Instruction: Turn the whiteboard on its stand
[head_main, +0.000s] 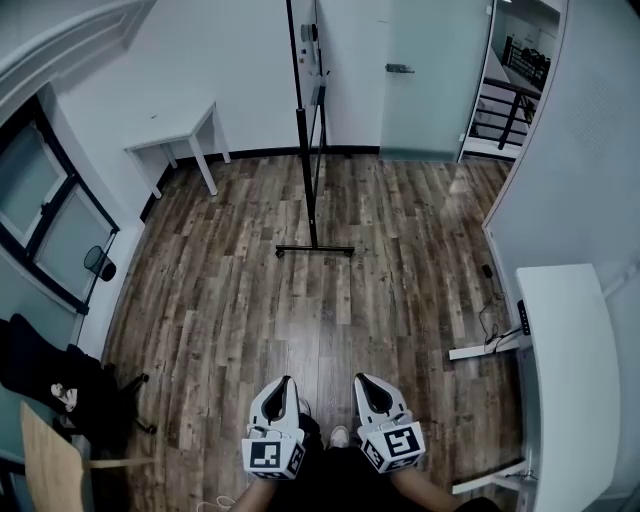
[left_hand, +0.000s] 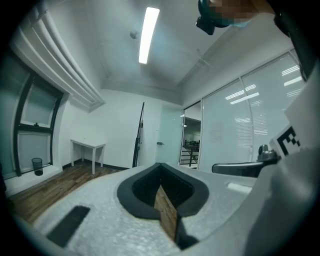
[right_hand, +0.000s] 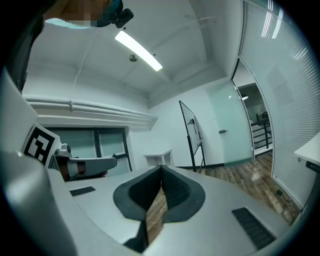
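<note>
The whiteboard (head_main: 303, 90) stands edge-on to me on its black stand across the wooden floor, its base bar (head_main: 314, 250) lying crosswise. It shows as a thin dark upright in the left gripper view (left_hand: 138, 135) and as a tilted board in the right gripper view (right_hand: 192, 135). My left gripper (head_main: 283, 385) and right gripper (head_main: 368, 383) are held close to my body, side by side, well short of the board. Both are shut with nothing between their jaws: the left gripper (left_hand: 160, 165) and the right gripper (right_hand: 161, 167) each show tips that meet.
A small white table (head_main: 180, 135) stands at the far left wall. A frosted glass door (head_main: 425, 75) is behind the board. A white desk (head_main: 565, 370) lines the right side, with a cable (head_main: 490, 320) on the floor. A black bin (head_main: 98, 262) and chairs (head_main: 50, 400) are at left.
</note>
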